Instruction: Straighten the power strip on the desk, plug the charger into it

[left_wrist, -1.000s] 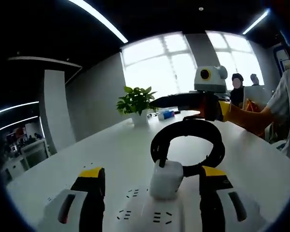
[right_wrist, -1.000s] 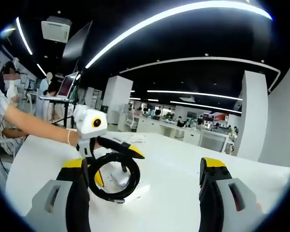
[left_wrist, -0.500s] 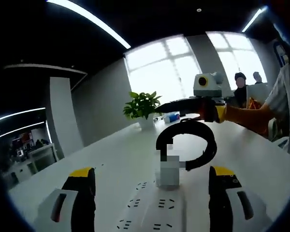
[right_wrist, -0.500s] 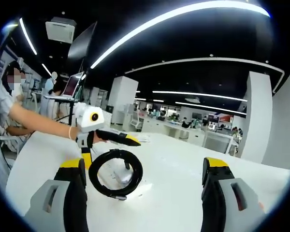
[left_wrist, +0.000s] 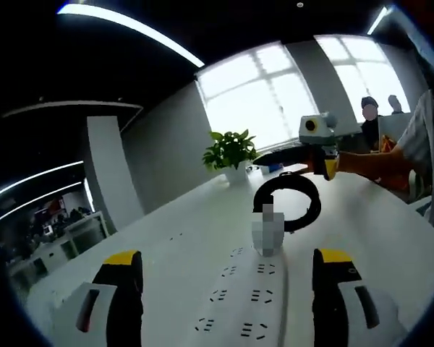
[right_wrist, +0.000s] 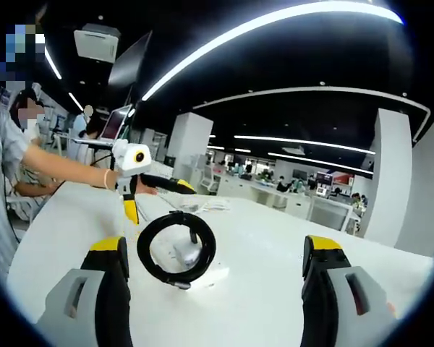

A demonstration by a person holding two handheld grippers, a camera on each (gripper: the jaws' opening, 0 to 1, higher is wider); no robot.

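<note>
A white power strip point(left_wrist: 252, 298) runs away from me along the white desk point(left_wrist: 181, 238), between my left gripper's jaws. A white charger point(left_wrist: 267, 231) stands upright on the strip's far end. Its black cable lies in a coil point(left_wrist: 289, 202) just behind it. My left gripper point(left_wrist: 228, 257) is open and holds nothing, well short of the charger. In the right gripper view the coil point(right_wrist: 176, 248) rings the charger point(right_wrist: 189, 254) on the strip point(right_wrist: 211, 275). My right gripper point(right_wrist: 217, 244) is open and holds nothing. The left gripper point(right_wrist: 146, 194), held by a hand, hovers beyond the coil.
A potted plant point(left_wrist: 231, 150) stands at the desk's far end by the windows. The right gripper point(left_wrist: 293, 153) and a person's arm point(left_wrist: 372, 165) reach in above the coil. Seated people and a laptop point(right_wrist: 105, 129) are at the left.
My left gripper has drawn back along the strip, away from the charger, so more sockets show. The right gripper has also pulled back a little from the coil.
</note>
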